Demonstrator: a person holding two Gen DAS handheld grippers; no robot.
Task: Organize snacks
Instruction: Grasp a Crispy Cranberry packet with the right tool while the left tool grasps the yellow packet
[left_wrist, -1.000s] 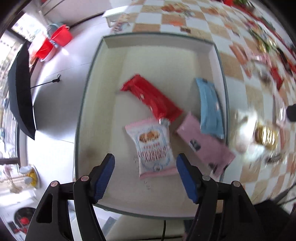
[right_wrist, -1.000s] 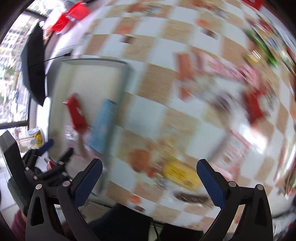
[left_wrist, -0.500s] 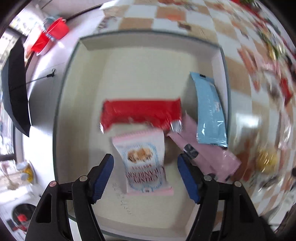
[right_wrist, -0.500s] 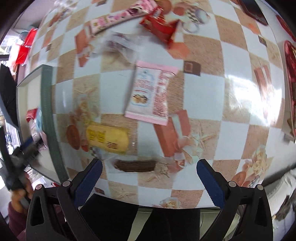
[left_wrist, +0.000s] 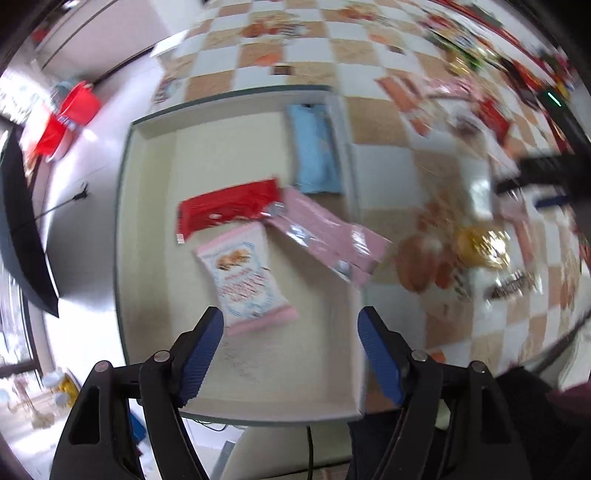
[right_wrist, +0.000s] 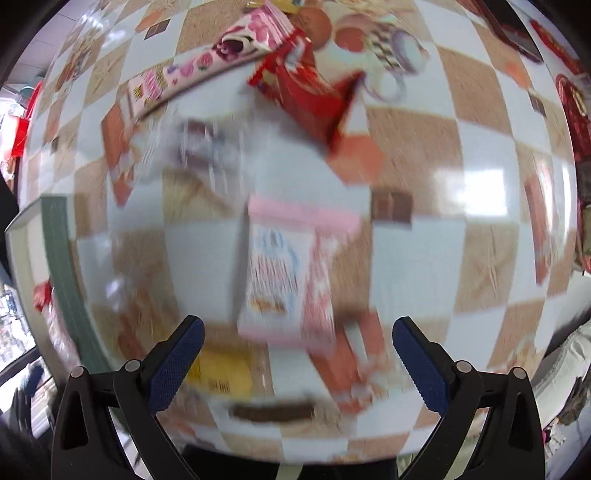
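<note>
In the left wrist view a cream tray (left_wrist: 155, 229) holds a pink-and-white cookie bag (left_wrist: 245, 277), a red wrapper (left_wrist: 229, 208), a blue packet (left_wrist: 314, 155) and a pink bar (left_wrist: 328, 236) that overhangs its right rim. My left gripper (left_wrist: 290, 350) is open and empty above the tray's near end. In the right wrist view my right gripper (right_wrist: 295, 358) is open and empty over a pink-and-white snack bag (right_wrist: 288, 273) lying on the checkered table, its fingers either side of the bag's near end.
More snacks lie on the table: a red packet (right_wrist: 314, 92), a long pink strip (right_wrist: 199, 70), a yellow packet (right_wrist: 221, 369), a brown bar (right_wrist: 273, 411). The tray's green rim (right_wrist: 62, 273) shows at left. A red bucket (left_wrist: 66, 122) and black umbrella (left_wrist: 22, 229) sit on the floor.
My right gripper has moved closer over the pink-and-white snack bag. My left gripper has drifted back and right above the tray. Both stay open.
</note>
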